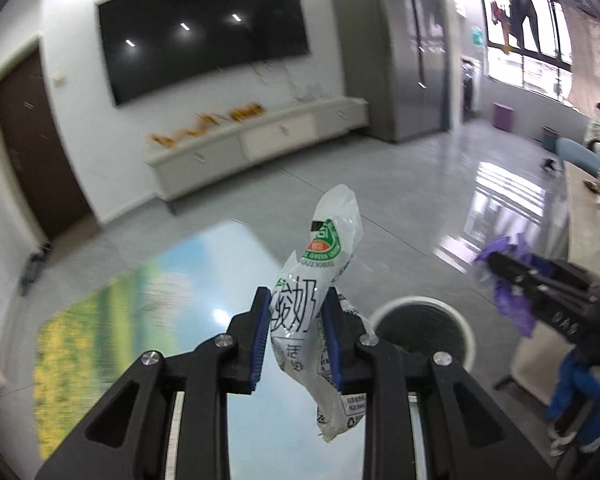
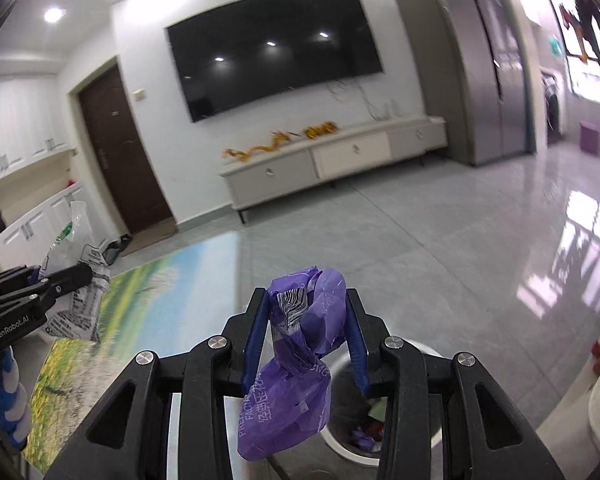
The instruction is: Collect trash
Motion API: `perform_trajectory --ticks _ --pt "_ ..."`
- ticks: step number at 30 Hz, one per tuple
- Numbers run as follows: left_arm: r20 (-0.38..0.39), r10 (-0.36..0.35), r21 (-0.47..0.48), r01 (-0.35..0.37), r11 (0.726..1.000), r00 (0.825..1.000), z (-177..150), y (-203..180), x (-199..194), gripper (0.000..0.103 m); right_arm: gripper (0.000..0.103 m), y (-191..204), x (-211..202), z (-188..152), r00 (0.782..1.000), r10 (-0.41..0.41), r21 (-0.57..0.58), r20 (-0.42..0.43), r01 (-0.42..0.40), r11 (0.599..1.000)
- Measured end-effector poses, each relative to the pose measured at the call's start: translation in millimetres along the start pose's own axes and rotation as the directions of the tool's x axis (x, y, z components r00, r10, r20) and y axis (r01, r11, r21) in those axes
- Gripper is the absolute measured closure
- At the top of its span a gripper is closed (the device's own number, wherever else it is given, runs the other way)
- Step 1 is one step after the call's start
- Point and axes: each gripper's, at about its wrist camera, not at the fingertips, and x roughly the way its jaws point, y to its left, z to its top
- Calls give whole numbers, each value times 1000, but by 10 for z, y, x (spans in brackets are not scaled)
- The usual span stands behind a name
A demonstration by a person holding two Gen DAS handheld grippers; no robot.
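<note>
My left gripper (image 1: 296, 304) is shut on a white milk pouch (image 1: 320, 280) with green and red print, held upright in the air above the table. My right gripper (image 2: 306, 302) is shut on a crumpled purple wrapper (image 2: 296, 368), held over a round white trash bin (image 2: 356, 440) with trash inside. The bin (image 1: 424, 332) shows in the left wrist view just right of my left gripper. The right gripper with the purple wrapper (image 1: 512, 276) shows at the right there. The left gripper with the pouch (image 2: 72, 264) shows at the left in the right wrist view.
A table with a meadow-and-sky picture top (image 1: 148, 304) lies below both grippers. A low white TV cabinet (image 2: 332, 160) and a wall TV (image 2: 272, 48) stand across the grey tiled floor. A grey fridge (image 1: 400, 48) stands at the right, a brown door (image 2: 120, 152) at the left.
</note>
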Motion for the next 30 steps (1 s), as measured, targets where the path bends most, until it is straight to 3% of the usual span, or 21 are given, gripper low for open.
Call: perform_trajectory --ticks 4,11,13,15,18,21,25,30 --pt "-88 -96 3 97 995 991 88 -325 491 77 65 -333 286 -80 998 -30 44 -50 33 998" --pt "-197 -212 -21 212 977 957 129 -765 1214 74 62 -781 794 -317 987 -59 95 -150 74 993" --pt "-219 -235 -29 234 972 947 120 -851 1363 67 60 -858 908 -400 982 -64 98 -176 82 992" --pt "-222 -240 -26 241 970 945 122 -898 1448 50 58 -937 1024 -476 976 -75 102 -203 98 990" --pt "-223 -264 -40 262 964 938 139 -901 1498 48 52 -1029 1144 -572 967 -91 109 -239 120 987" --pt "-217 -245 -23 246 969 945 133 -917 1477 48 44 -1045 1185 -610 961 -107 105 -256 138 985" --pt "-183 -214 -40 211 977 960 121 -776 1333 48 43 -931 1143 -583 957 -133 80 -257 159 984" --pt "-106 -111 -46 106 993 988 104 -490 992 48 33 -573 894 -397 970 -142 25 -195 150 988"
